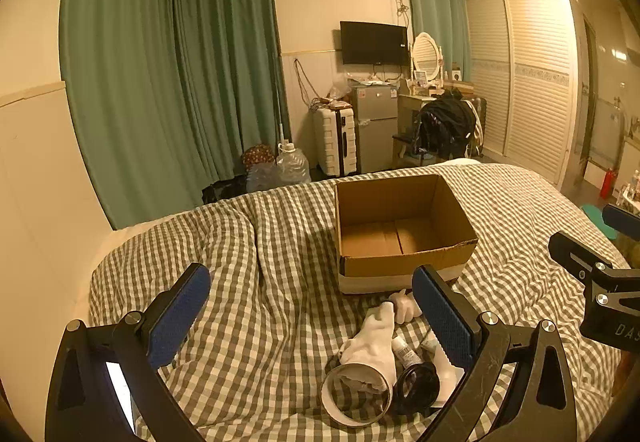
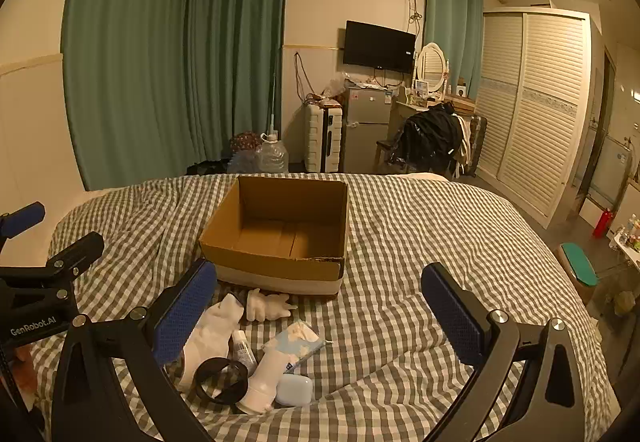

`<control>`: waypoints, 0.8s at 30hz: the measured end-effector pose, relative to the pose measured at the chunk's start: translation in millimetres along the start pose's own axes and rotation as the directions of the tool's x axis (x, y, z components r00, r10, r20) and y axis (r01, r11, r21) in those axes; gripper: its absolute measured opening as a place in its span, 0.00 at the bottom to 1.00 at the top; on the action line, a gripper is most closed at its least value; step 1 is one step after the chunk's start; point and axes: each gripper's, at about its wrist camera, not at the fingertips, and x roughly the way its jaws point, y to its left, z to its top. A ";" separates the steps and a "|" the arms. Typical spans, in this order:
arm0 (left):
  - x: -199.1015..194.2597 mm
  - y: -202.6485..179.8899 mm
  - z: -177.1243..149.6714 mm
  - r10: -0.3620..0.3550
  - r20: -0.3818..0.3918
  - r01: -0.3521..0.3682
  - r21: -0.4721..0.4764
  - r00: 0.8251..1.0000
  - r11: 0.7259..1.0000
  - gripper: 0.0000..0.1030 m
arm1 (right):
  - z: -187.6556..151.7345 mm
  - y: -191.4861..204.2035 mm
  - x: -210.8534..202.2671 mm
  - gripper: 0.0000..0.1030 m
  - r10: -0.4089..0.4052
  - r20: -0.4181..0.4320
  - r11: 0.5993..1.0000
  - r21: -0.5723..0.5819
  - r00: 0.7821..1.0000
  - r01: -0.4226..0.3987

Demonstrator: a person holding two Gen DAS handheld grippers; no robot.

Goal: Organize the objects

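Note:
An empty brown cardboard box (image 1: 404,238) (image 2: 280,234) stands open on the checked bed cover. In front of it lies a small heap: a white sock (image 1: 372,342) (image 2: 212,338), a white tape ring (image 1: 356,394), a black ring (image 1: 416,386) (image 2: 220,378), a small tube (image 1: 404,352) (image 2: 244,350), a white figurine (image 1: 404,306) (image 2: 266,304), a white bottle (image 2: 266,378), a tissue pack (image 2: 298,342) and a pale blue case (image 2: 294,390). My left gripper (image 1: 312,318) is open above the bed, left of the heap. My right gripper (image 2: 320,318) is open above the heap's right edge.
The checked bed cover (image 2: 420,242) is rumpled at the left (image 1: 224,242). Beyond the bed stand a white suitcase (image 2: 324,138), a small fridge (image 2: 366,130), water jugs (image 2: 272,158), a chair with dark clothes (image 2: 432,138) and a louvred wardrobe (image 2: 536,102).

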 end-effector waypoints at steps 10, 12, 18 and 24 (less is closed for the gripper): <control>-2.5 -0.4 -1.5 -0.010 0.003 0.010 0.003 1.000 1.000 1.00 | -2.8 -3.5 1.5 1.00 -0.006 -0.005 1.000 0.007 1.000 0.006; -2.6 0.0 -2.2 -0.008 0.003 0.008 0.001 1.000 1.000 1.00 | -3.7 -0.9 1.5 1.00 -0.002 -0.008 1.000 0.006 1.000 0.002; -2.6 1.2 -4.8 -0.009 0.002 0.009 -0.006 1.000 1.000 1.00 | -7.2 -1.2 -0.6 1.00 -0.022 -0.009 1.000 0.006 1.000 0.022; 1.3 0.4 -8.0 -0.014 -0.009 0.014 -0.006 1.000 1.000 1.00 | -8.2 -4.5 -1.4 1.00 -0.023 -0.015 1.000 0.012 1.000 0.024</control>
